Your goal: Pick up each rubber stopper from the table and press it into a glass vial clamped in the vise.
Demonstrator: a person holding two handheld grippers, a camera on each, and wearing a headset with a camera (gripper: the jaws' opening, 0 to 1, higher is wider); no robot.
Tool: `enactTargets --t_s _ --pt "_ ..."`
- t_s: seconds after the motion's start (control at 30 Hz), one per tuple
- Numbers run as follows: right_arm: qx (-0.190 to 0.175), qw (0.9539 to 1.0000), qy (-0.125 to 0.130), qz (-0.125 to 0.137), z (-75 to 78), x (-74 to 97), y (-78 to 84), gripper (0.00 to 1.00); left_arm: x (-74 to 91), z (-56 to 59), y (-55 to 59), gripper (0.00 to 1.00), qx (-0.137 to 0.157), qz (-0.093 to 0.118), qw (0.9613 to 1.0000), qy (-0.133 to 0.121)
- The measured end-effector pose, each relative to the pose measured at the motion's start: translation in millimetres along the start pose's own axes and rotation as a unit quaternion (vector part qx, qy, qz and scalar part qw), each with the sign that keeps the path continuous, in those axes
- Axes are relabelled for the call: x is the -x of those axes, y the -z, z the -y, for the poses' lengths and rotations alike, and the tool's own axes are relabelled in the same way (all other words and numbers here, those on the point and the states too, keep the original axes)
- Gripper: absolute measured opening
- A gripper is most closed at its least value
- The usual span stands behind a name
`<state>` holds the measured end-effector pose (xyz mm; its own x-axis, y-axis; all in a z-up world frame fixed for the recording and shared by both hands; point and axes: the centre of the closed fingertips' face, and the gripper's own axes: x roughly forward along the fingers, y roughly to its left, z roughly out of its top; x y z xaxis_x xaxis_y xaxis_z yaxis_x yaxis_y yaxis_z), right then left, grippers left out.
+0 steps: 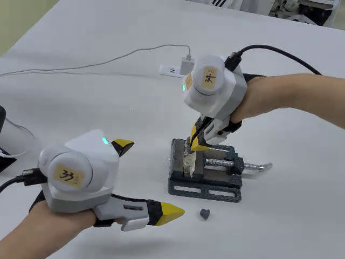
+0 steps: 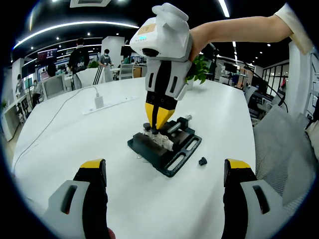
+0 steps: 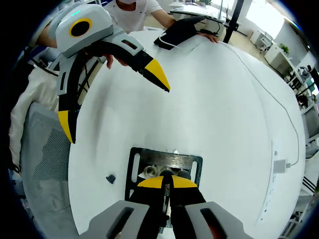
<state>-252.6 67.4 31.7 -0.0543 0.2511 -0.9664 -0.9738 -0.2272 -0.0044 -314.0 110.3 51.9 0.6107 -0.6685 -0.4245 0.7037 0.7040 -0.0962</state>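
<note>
A dark bench vise [image 1: 207, 189] [image 2: 175, 157] [image 3: 133, 175] stands on the white table with glass vials [image 1: 188, 162] [image 2: 148, 131] [image 3: 149, 172] clamped in it. My right gripper [image 1: 198, 144] [image 2: 157, 123] [image 3: 167, 181] points down over the vials, shut, its yellow tips meeting on a dark stopper that sits on one vial. A loose dark rubber stopper [image 1: 205, 213] [image 2: 202, 161] [image 3: 110, 178] lies on the table just in front of the vise. My left gripper [image 1: 148, 178] [image 2: 164, 167] [image 3: 112, 99] hovers open left of the vise, holding nothing.
A white power adapter [image 1: 175, 69] [image 2: 98, 102] [image 3: 279, 166] with a long cable lies behind the vise. A black object [image 1: 2, 141] sits at the table's left edge. A grey mesh chair [image 2: 284, 139] stands beside the table. People stand in the room beyond.
</note>
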Motion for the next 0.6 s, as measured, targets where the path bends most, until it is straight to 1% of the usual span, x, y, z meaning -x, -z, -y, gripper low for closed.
enactTargets --t_s 0.2,0.37,0.43,0.53,0.6 --pt "0.009 1.0000 0.000 -0.004 1.5 -0.6 0.3 0.00 0.7 1.4 1.0 0.98 0.000 -0.001 1.0000 0.002" --pt "0.025 0.9997 -0.002 -0.005 2.4 -0.8 0.4 0.00 1.8 0.8 2.3 0.98 0.001 -0.002 1.0000 0.001" --pt "0.025 0.9997 -0.004 -0.005 3.0 -1.0 0.5 0.00 2.1 0.7 2.9 0.98 0.001 -0.003 1.0000 0.001" --pt "0.029 0.9996 0.002 -0.004 5.3 -0.5 0.6 0.03 3.1 0.7 2.8 0.98 0.001 -0.003 1.0000 0.001" --pt "0.031 0.9995 0.000 -0.003 4.5 1.0 1.4 0.08 3.6 0.1 3.3 0.98 0.000 -0.003 1.0000 0.000"
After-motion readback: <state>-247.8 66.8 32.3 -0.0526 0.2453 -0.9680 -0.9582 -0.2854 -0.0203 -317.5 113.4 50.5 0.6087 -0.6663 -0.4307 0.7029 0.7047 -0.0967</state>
